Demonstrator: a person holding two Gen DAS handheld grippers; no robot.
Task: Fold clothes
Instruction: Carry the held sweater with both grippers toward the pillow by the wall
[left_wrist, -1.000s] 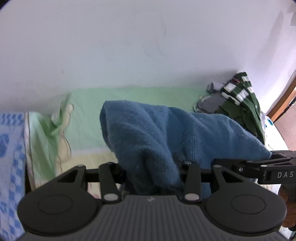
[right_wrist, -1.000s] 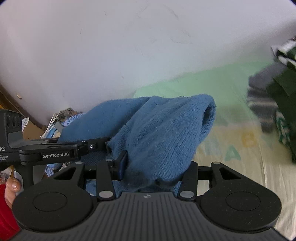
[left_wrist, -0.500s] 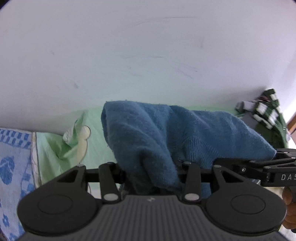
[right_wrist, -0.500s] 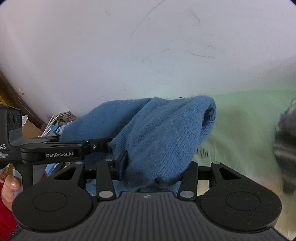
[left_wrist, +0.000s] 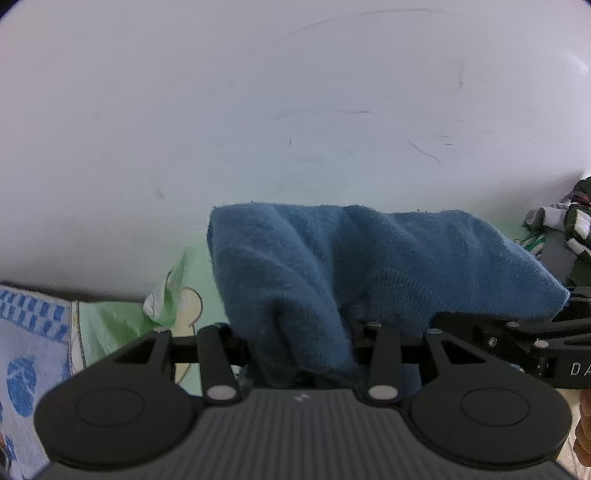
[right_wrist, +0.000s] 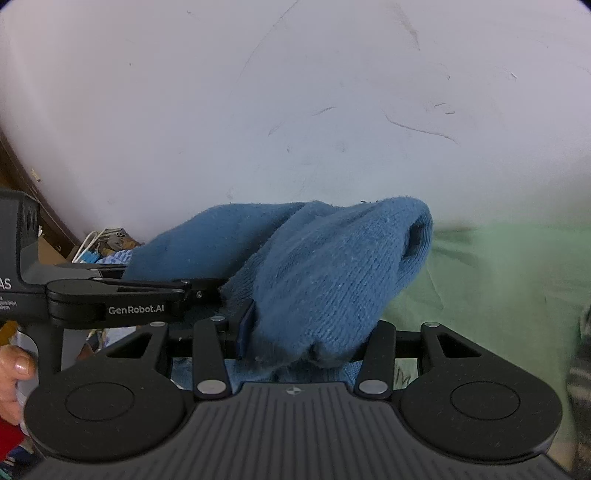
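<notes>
- Two tools, the left tool (left_wrist: 301, 343) and right tool (right_wrist: 295, 339), each clamp the blue sweater (left_wrist: 369, 266), held aloft above the green bed (right_wrist: 498, 280).
- Keep both grips level and apart; a sagging middle would likely crease the fold.

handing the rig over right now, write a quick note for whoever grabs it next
Left gripper: shut on the blue sweater.
Right gripper: shut on the same sweater, at another bunch of the knit.
The sweater hangs between the two, held up in front of the wall, above the green bed sheet.
Other clothes lie heaped at the right.
Done: sweater gripped.
Left: lay it flat, fold it, then the heap.
</notes>
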